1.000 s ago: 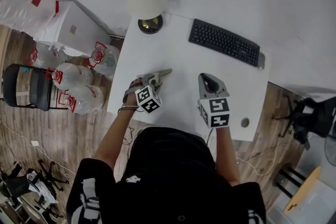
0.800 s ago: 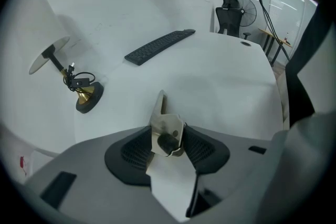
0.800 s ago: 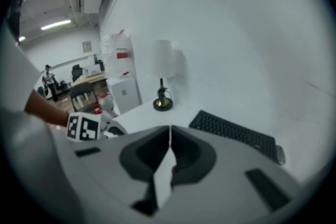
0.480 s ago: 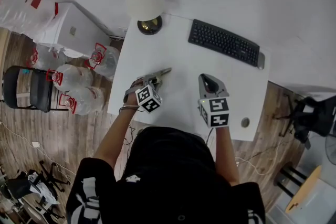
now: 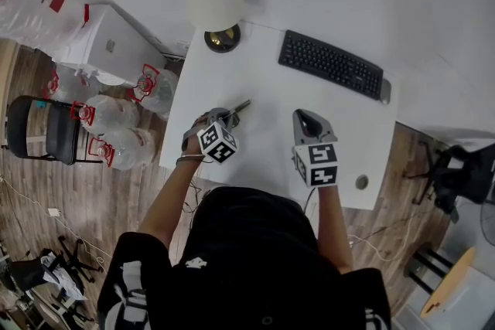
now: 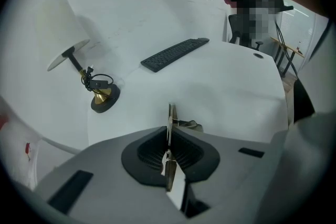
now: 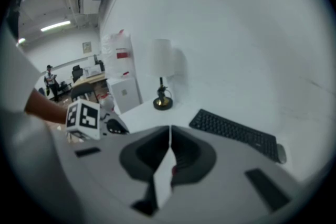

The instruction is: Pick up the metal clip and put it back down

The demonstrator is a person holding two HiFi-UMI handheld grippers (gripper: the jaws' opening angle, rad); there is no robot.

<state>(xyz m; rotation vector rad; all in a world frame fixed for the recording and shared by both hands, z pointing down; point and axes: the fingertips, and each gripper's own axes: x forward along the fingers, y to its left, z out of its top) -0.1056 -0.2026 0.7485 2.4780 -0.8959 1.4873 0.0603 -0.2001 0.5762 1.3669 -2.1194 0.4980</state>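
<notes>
The clip sits pinched edge-on in the left gripper, whose jaws have just closed, evidently for lifting; the right gripper, at 3 o'clock, waits shut and empty.

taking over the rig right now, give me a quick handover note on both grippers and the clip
Left gripper: jaws have just been closing and are now shut on the metal clip, which sits edge-on between the pads, over the left half of the table.
Right gripper: shut, nothing in it, held over the table's front part, to the right of the clip.
Done: clip gripped. Whether it has left the table cannot be told.
Left: lift it clear, set it back down on the table, open the jaws.
</notes>
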